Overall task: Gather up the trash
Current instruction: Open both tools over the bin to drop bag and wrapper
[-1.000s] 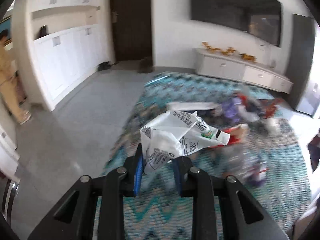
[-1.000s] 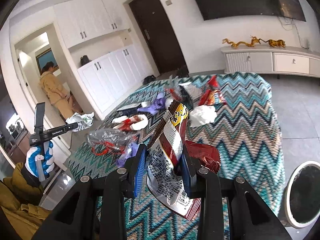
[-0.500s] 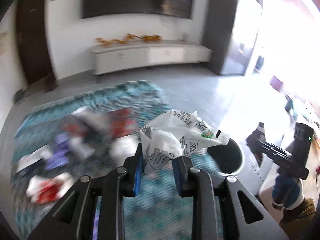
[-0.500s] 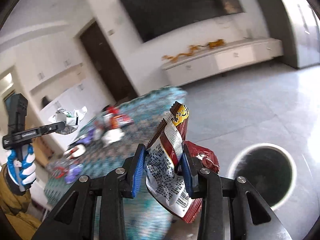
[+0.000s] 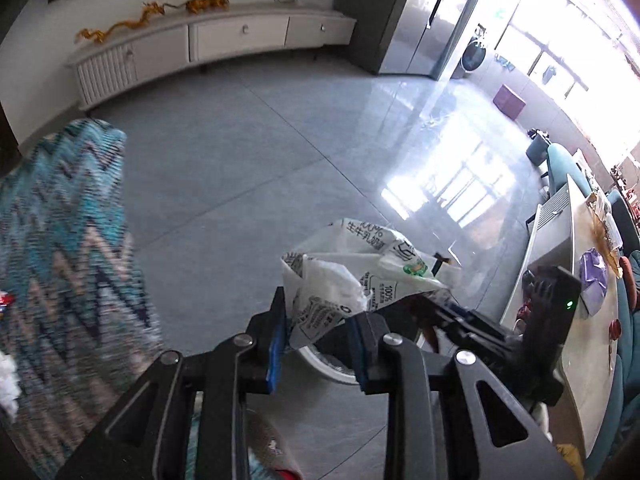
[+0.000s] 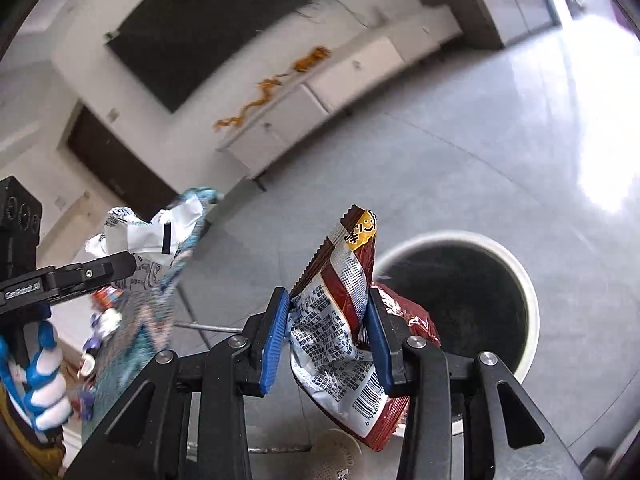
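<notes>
Right up close in the left view: pinching a crumpled white wrapper (image 5: 340, 280) in the left gripper (image 5: 322, 332), blue pads pressed onto its lower folds, printed side fanning up and to the right. Just under those fingers, catching a slice of the bin (image 5: 324, 366), white rim only. Over to the right, spotting the right gripper (image 5: 440, 310), black and low beside the wrapper, too side-on here to read its jaws. Switching to the right view: holding a red and silver snack bag (image 6: 332, 320) upright between the blue pads, barcode at the bottom, yellow smiley corner at the top. Just been loosening the jaws there, yet touching the bag on both sides, so pinched, only lightly. Directly behind and to the right of the bag, looking down into the bin's dark round mouth, with the bag's red tail overlapping the near rim. Off to the left, seeing the left gripper side-on, wrapper sticking out of its tips, and below it a gloved hand (image 6: 40, 380) in blue and white on the handle. Behind that, a zigzag cloth (image 6: 132, 340) with blurred litter on it, too smeared to name. Further out, grey floor (image 6: 440, 160) with hard glare at the right. Far back along the wall, a long white cabinet (image 6: 320, 92) with gold figures (image 6: 264, 92) on top and a dark screen (image 6: 200, 32) above.
</notes>
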Demonstrator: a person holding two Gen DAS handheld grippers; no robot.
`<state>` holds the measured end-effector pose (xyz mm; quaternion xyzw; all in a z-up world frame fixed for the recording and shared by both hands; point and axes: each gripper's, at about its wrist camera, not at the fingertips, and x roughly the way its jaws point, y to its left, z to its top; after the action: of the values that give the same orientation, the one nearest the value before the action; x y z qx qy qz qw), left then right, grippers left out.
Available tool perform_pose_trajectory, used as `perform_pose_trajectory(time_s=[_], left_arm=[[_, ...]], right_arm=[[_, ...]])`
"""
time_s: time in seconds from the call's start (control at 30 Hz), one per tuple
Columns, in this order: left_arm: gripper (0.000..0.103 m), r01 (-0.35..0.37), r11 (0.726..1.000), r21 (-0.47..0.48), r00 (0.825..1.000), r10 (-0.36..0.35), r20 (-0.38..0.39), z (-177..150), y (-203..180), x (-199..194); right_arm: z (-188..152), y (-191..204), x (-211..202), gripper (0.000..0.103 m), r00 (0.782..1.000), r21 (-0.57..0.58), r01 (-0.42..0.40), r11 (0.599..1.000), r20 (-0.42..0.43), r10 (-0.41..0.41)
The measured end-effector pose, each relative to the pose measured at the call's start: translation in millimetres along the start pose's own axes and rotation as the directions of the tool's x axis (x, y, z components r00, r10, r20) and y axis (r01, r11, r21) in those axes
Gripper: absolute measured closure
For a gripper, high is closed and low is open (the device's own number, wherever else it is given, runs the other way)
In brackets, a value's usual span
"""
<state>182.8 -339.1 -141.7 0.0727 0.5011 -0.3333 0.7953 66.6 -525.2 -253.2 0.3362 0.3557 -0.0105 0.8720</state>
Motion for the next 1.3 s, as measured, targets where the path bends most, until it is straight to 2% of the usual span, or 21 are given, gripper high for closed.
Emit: perform_pose_trajectory(time_s=[0.1,0.2,0.27,0.33,0.53,0.67,0.83,0.93,1.1,1.3], left_arm=[[0.075,0.043,0.999,-0.023,0.998,-0.044,-0.046,2,-11,30],[0.069,0.093,0.995,-0.042,0.991,-0.096,-0.093,2,-18,52],[0.056,0.116,0.992,-0.05,0.987,-0.121,-0.107,2,-22,59],[0.049,0.138,0.989,-0.059,0.984,-0.144,-0.109,0,-24,59],[0.049,0.139,0.99,-0.03,0.987,-0.141,-0.07,-4,-21,31],[0.049,0.109,0.994,0.001,0.994,-0.109,-0.012,-8,-16,-5],[0.049,0.074,0.997,0.012,0.99,-0.075,0.123,-17,-7,-59],[0.049,0.036,0.999,0.018,0.976,-0.039,0.217,-26,-2,-98],[0.049,-0.011,1.0,0.029,0.955,0.002,0.295,-44,14,-159],[0.049,-0.068,0.997,-0.019,0.908,0.07,0.413,-80,53,-238]], right_arm=[[-5,-16,15,0.052,0.999,0.037,0.042,0.998,-0.026,-0.041],[-10,-24,24,0.048,0.997,0.056,0.073,0.996,-0.043,-0.07],[-14,-27,27,0.048,0.995,0.062,0.09,0.994,-0.05,-0.087],[-18,-27,28,0.046,0.994,0.068,0.097,0.993,-0.053,-0.093],[-16,-20,28,0.042,0.991,0.055,0.126,0.991,-0.049,-0.123],[-11,-14,19,0.042,0.992,0.048,0.123,0.991,-0.033,-0.121],[-9,15,-9,0.041,0.995,0.009,0.097,0.995,0.018,-0.097],[-5,38,-31,0.037,0.995,-0.014,0.076,0.997,0.064,-0.075],[-1,105,-74,0.029,0.986,-0.103,0.045,0.994,0.164,-0.028],[-5,195,-113,0.02,0.967,-0.236,-0.006,0.972,0.246,0.066]])
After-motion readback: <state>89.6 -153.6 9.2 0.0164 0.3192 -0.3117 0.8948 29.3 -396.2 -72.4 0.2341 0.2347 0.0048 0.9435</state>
